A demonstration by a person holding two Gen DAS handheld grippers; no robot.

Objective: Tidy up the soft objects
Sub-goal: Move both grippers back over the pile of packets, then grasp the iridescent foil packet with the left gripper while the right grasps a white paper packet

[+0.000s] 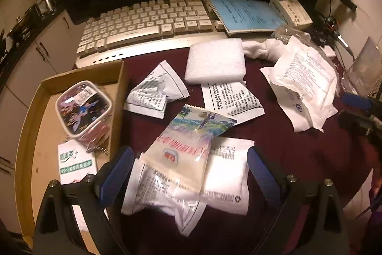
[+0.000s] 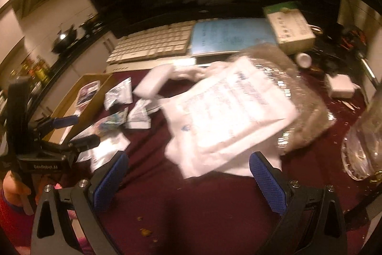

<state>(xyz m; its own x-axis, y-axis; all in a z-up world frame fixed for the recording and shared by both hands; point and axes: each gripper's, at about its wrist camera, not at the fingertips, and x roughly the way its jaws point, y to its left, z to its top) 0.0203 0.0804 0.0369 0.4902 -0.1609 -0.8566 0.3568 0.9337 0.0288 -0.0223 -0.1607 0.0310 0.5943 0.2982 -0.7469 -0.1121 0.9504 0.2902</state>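
Observation:
In the left wrist view my left gripper (image 1: 189,154) is open over a heap of soft packets on the dark red cloth. A colourful picture packet (image 1: 191,135) lies on top of white printed packets (image 1: 224,173), between the blue pads and not pinched. A white foam pad (image 1: 216,62), a crumpled white sachet (image 1: 155,90) and a printed sachet (image 1: 231,99) lie farther back. In the right wrist view my right gripper (image 2: 188,157) is open just in front of a large white bag (image 2: 229,111), which looks blurred. The same white bag (image 1: 305,85) lies at the right.
A cardboard tray (image 1: 43,111) at the left holds a clear plastic tub (image 1: 83,109) and a green-and-white tissue pack (image 1: 76,164). Behind stand a keyboard (image 1: 143,20), a blue notebook (image 1: 246,13), a small carton (image 1: 291,8) and a dark monitor. Crinkled clear plastic (image 2: 363,147) lies right.

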